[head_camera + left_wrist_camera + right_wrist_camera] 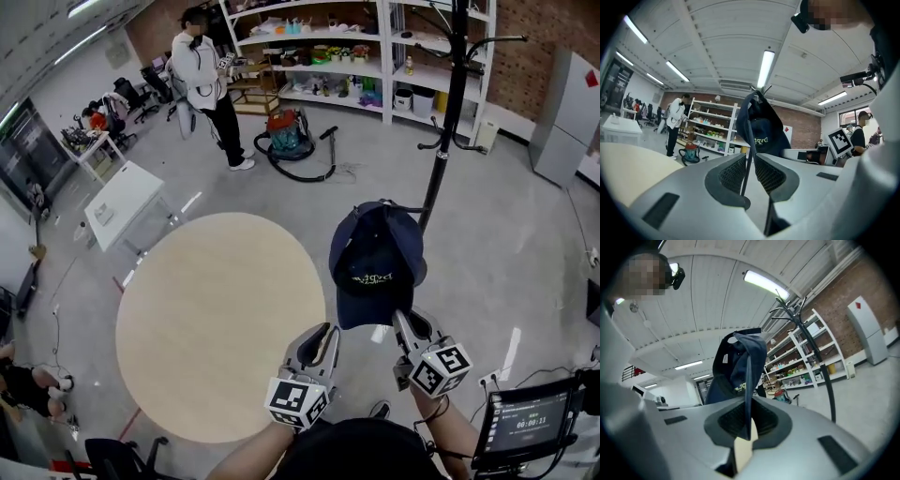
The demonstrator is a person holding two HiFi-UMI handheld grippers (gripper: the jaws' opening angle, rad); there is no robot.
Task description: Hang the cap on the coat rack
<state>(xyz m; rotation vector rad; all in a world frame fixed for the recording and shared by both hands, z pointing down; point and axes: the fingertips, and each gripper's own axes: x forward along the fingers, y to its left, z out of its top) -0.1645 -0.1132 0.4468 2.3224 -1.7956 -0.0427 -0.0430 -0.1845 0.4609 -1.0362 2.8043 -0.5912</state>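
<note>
The left gripper (323, 336) and right gripper (408, 328) each pinched the edge of the cap (377, 262), lifted in air. The rack (448, 112) stood beyond it, slightly right, nearer the right gripper.

Left gripper (323, 332), right gripper (404, 321) grey; 2 marker cubes (298, 401); dark-meshed fingers (732, 174).
</note>
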